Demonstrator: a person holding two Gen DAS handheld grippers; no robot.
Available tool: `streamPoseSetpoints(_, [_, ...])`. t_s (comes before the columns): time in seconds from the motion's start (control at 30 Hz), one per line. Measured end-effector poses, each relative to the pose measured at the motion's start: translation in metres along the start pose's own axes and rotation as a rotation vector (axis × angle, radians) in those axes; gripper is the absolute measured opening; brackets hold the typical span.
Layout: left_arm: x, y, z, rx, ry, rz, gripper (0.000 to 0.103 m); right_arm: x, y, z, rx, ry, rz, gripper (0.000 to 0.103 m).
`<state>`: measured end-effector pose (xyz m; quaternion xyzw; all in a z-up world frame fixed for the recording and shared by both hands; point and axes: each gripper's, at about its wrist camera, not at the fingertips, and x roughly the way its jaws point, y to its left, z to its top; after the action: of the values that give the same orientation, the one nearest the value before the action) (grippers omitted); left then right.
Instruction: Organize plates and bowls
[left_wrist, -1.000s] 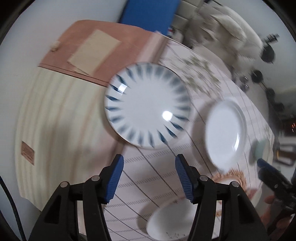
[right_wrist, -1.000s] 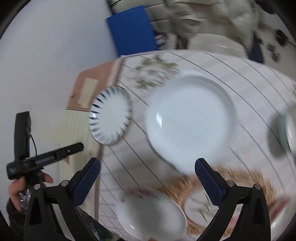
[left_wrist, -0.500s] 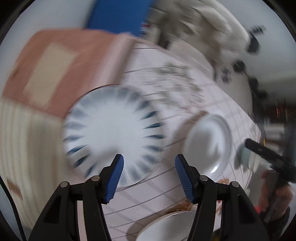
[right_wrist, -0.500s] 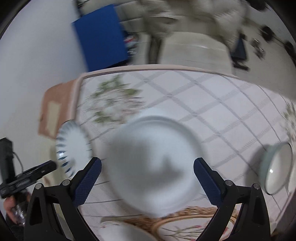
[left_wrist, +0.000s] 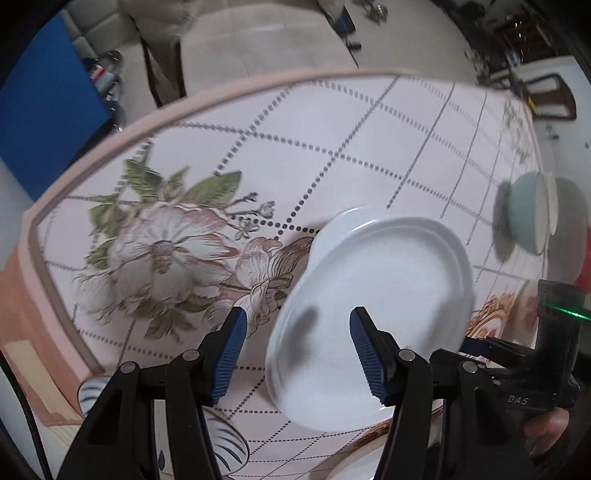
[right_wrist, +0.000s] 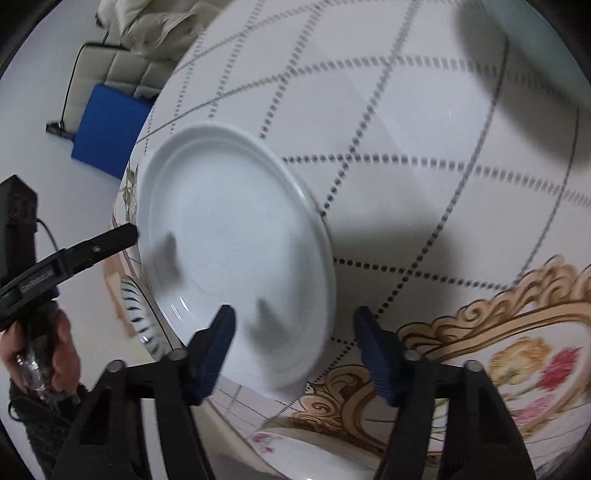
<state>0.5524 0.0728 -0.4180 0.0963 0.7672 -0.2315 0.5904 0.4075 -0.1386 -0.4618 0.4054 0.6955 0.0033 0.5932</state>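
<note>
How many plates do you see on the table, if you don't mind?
3: plain white round plate centre; blue-striped white plate at the left edge; floral-rimmed white plate nearest, partly hidden. Others may be hidden.

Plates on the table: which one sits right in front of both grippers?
The plain white plate, rimmed and unpatterned. The blue-striped plate lies off by the table's edge, beneath the left gripper.

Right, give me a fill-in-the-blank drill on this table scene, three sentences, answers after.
1. The large plate nearest both tools is plain ____ in colour.
2. The left tool and the right tool both have jaws that stand ____, gripping nothing.
3. The small plate peeking out past the large plate's edge has ____ stripes on its rim.

Missing words: white; open; blue
</note>
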Motion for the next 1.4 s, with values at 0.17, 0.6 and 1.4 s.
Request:
streamPoseSetpoints(0.17, [0.027,-0.001,0.005,0.001,0.054,-0.028,0.055,0.001,0.0,0.001,-0.015,-0.009,0.027,0.046])
streamPoseSetpoints(0.6, [0.022,-0.003,-0.021,-0.043,-0.068,-0.035,0.02,0.0,0.014,0.01,-0.111,0.015,-0.084,0.015])
streamPoseSetpoints(1.4, [0.042,-0.015,-0.105,-0.161,-0.046,-0.097,0.016,-0.044,0.006,0.079,-0.247,0.04,-0.165,0.017])
